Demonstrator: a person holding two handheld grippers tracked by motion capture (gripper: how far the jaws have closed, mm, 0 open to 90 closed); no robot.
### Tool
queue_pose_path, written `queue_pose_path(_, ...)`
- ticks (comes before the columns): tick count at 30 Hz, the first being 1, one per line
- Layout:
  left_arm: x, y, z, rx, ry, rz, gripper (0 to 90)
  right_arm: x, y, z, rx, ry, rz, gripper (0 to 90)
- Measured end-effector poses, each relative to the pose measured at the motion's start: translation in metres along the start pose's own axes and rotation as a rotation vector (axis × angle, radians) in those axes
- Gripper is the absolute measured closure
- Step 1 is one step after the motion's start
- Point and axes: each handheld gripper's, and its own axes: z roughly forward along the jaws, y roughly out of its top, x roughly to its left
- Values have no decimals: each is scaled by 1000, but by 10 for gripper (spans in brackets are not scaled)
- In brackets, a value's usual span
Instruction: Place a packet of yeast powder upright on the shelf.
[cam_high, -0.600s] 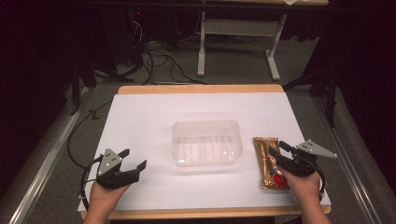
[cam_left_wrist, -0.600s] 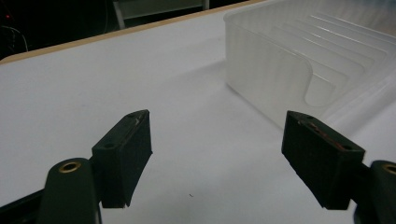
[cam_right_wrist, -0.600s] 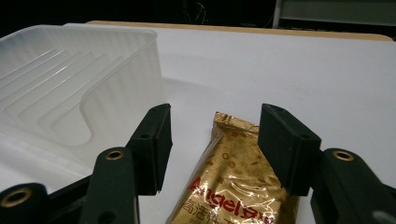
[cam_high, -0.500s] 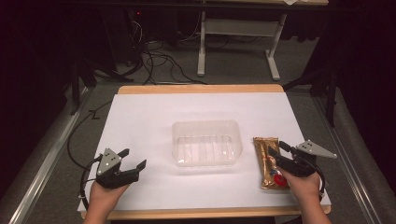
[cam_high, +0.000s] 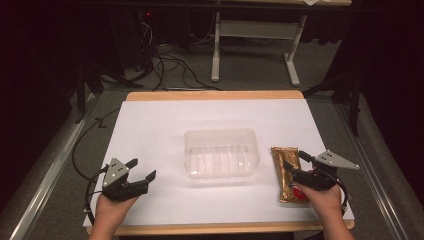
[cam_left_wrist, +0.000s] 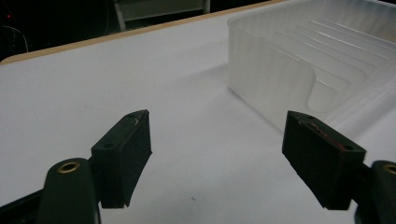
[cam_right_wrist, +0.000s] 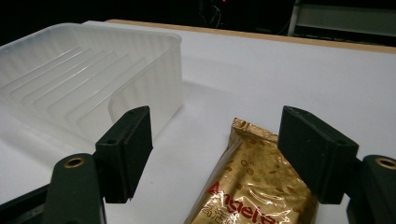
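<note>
The right gripper (cam_high: 300, 167) has edged slightly lower and nearer the person's side of the table over the gold packet (cam_high: 286, 172), its jaws spread apart above the packet, and no other shift is clear.

1. The table (cam_high: 150, 120) is covered by a white sheet, with a light wooden edge showing along its far side and its near side.
2. The floor (cam_high: 250, 75) around it is grey and looks like carpet.
3. Beyond the far edge, a tangle of black cables (cam_high: 172, 62) lies on the floor, left of centre.
4. Farther back stands a pale grey metal frame (cam_high: 250, 35) on two legs with flat feet.
5. A metal rail (cam_high: 45, 165) runs along the floor on the left, and another rail (cam_high: 372, 170) on the right.
6. The far room is dark; small red lights (cam_high: 148, 13) glow at the far left.
</note>
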Motion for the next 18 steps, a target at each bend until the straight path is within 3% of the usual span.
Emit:
queue_pose_path(13, 1, 3, 4, -3, -6, 1, 237, 9, 2, -5, -17, 32, -45, 229)
queue_pose_path(18, 1, 5, 12, 4, -17, -5, 223, 8, -2, -14, -10, -12, -28, 233)
